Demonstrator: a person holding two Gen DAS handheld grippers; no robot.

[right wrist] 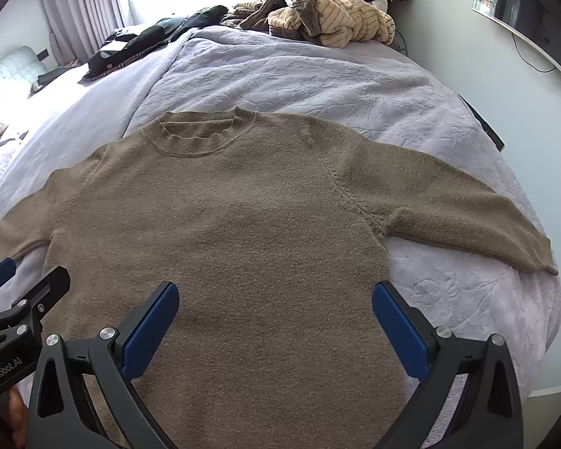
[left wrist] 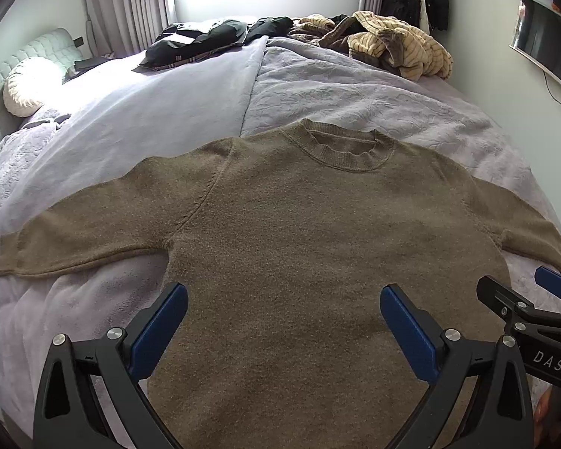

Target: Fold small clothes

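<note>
A brown knit sweater (left wrist: 299,232) (right wrist: 224,224) lies flat on the bed, neck away from me, both sleeves spread out sideways. My left gripper (left wrist: 283,307) hovers over the lower body of the sweater, open wide, with nothing between its blue pads. My right gripper (right wrist: 275,303) hangs over the same lower part, a little to the right, also open and holding nothing. Each gripper shows at the edge of the other's view: the right one (left wrist: 535,299) low right, the left one (right wrist: 15,288) low left. The sweater's hem is hidden below the frames.
The bed has a lilac cover (left wrist: 355,93) (right wrist: 318,82). At its far end lie a striped beige blanket pile (left wrist: 396,43) (right wrist: 333,15) and dark clothes (left wrist: 205,39) (right wrist: 142,41). A round pillow (left wrist: 26,86) sits far left. A wall screen (left wrist: 546,45) hangs at the right.
</note>
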